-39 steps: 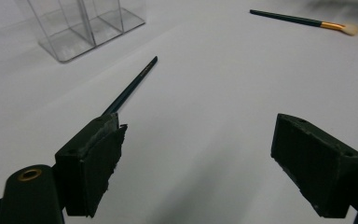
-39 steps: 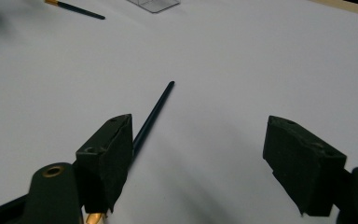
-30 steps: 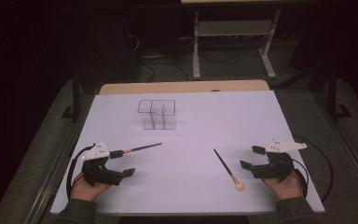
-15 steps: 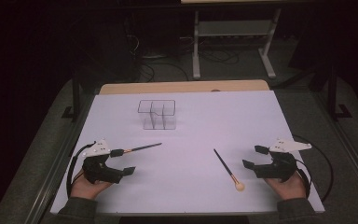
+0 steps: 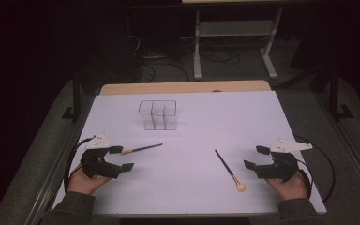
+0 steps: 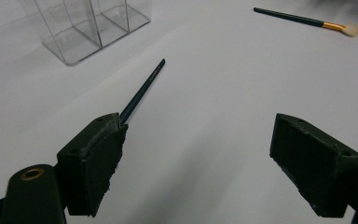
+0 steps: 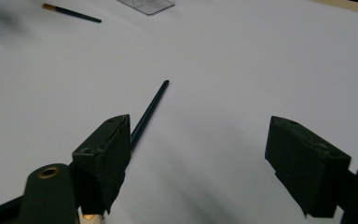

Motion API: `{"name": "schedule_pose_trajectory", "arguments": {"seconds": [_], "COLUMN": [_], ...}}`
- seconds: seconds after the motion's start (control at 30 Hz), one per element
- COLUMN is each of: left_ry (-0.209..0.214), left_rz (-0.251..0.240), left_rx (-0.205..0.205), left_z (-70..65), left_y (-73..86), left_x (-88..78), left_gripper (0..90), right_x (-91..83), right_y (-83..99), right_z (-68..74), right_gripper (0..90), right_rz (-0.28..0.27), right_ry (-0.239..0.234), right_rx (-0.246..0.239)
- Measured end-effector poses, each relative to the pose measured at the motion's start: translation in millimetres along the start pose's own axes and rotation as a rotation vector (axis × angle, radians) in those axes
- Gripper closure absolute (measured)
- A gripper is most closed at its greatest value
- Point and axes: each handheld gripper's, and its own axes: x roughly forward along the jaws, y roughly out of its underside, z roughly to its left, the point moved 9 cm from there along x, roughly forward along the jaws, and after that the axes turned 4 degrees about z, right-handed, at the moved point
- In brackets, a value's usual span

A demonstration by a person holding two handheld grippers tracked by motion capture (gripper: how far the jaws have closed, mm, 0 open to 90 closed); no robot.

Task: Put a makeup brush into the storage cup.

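Two thin dark-handled brushes lie on the white table. One brush (image 5: 141, 149) lies beside my left gripper (image 5: 122, 158), and its handle (image 6: 144, 86) runs out past the left jaw. The other brush (image 5: 227, 168), with a pale round tip, lies just left of my right gripper (image 5: 255, 157); its handle (image 7: 151, 112) passes by the left jaw. Both the left gripper (image 6: 198, 135) and the right gripper (image 7: 198, 130) are open, with nothing between their jaws. A clear plastic organizer (image 5: 158, 115) with several compartments stands upright farther back.
The organizer (image 6: 88, 28) is ahead and to the left in the left gripper view, and the far brush (image 6: 307, 21) is at top right. A wooden strip (image 5: 183, 87) borders the table's far edge. Metal stand legs (image 5: 234, 42) and cables sit on the floor beyond.
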Motion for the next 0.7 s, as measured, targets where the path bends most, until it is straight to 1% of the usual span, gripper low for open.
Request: {"name": "schedule_pose_trajectory", "arguments": {"seconds": [0.03, 0.07, 0.13, 0.17, 0.23, 0.3, 0.43, 0.47, 0.5, 0.6, 0.63, 0.7], "left_ry": [-0.001, 0.000, 0.001, 0.003, 0.008, 0.017, 0.017, 0.017, 0.016, 0.018, 0.014, 0.014], "left_rz": [0.005, 0.006, 0.009, 0.017, 0.011, 0.006, 0.022, 0.022, 0.033, 0.037, 0.053, 0.061], "left_rx": [0.015, 0.023, 0.029, 0.039, 0.034, 0.045, 0.085, 0.085, 0.091, 0.098, 0.108, 0.103], "left_z": [1.4, 1.7, 2.2, 2.0, 1.2, -0.9, -3.0, -3.0, -1.5, 1.9, 6.1, 7.3], "left_y": [-1.3, -4.4, -6.2, -9.2, -11.7, -15.8, -23.8, -23.8, -26.9, -30.9, -33.9, -35.2], "left_x": [-1.1, -2.4, -2.6, -3.1, -3.4, -4.3, -4.8, -4.8, -4.9, -4.3, -2.9, -2.1], "left_gripper": [17.2, 17.4, 18.0, 18.4, 18.3, 18.3, 18.9, 19.2, 19.4, 20.5, 20.5, 20.6], "right_x": [0.2, 1.1, 1.6, 1.5, 0.8, -0.5, -2.2, -2.2, -1.5, -0.5, 0.2, 0.1], "right_y": [0.5, 1.9, 2.4, 2.1, 1.1, 0.4, -1.0, -1.0, -0.9, -0.9, -1.8, -2.1], "right_z": [0.4, 0.7, 1.4, 1.9, 1.7, 2.0, 2.0, 2.0, 3.4, 4.4, 5.0, 5.3], "right_gripper": [21.6, 21.6, 21.6, 21.5, 20.9, 20.9, 20.6, 20.6, 20.1, 19.9, 19.8, 19.9], "right_rz": [0.006, 0.024, 0.029, 0.029, 0.022, 0.015, 0.007, 0.007, 0.014, 0.021, 0.019, 0.018], "right_ry": [-0.001, 0.003, 0.003, 0.003, 0.009, 0.012, 0.008, 0.008, 0.006, 0.003, 0.004, 0.004], "right_rx": [0.003, 0.003, -0.003, -0.003, -0.009, -0.009, -0.006, -0.006, 0.000, -0.004, -0.009, -0.008]}}
